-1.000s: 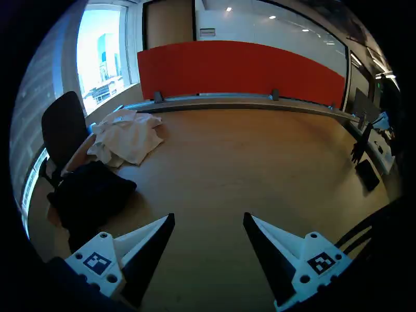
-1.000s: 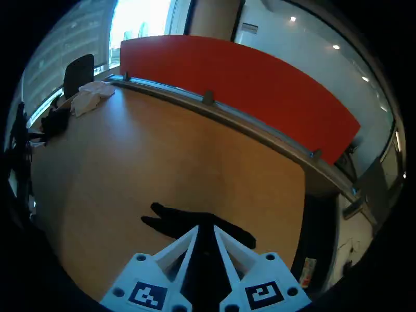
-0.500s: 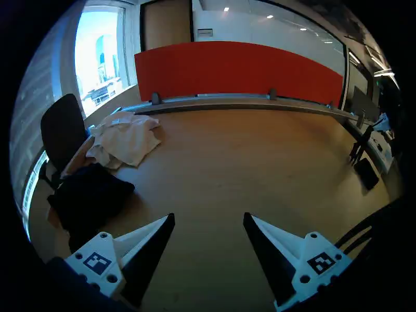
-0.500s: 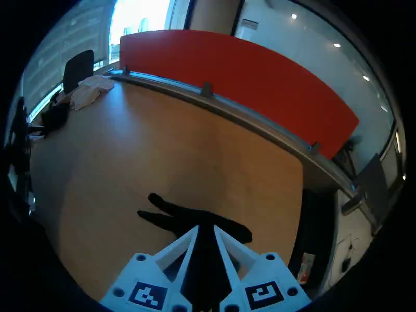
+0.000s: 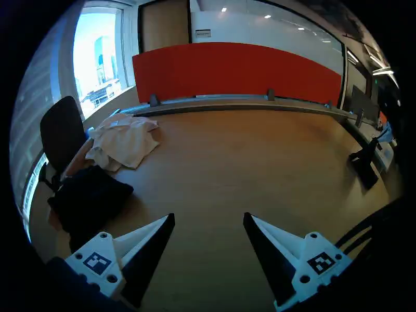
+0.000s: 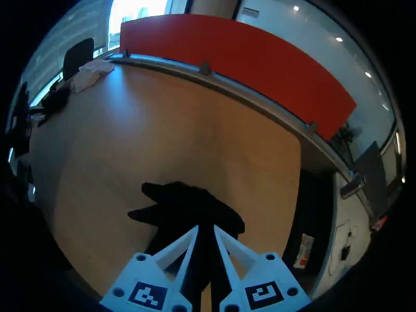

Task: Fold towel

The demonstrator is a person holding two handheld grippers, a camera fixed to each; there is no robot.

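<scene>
Between the fingers of my right gripper there is only a thin slit, and they are pinched on a dark towel. The towel spreads in a bunched, ragged shape just beyond the fingertips, over the wooden bench, near its front right corner. I cannot tell whether the cloth rests on the wood or hangs just above it.

My left gripper has its fingers spread wide with nothing between them, and I see bare bench top through the gap. To its left, at the bench's edge, lies a black heap of fabric. Just behind that sits a crumpled white cloth pile. A dark office chair stands beside both heaps. Along the bench's far edge runs a metal rail carrying a red partition, and a bright window lies past the chair.
</scene>
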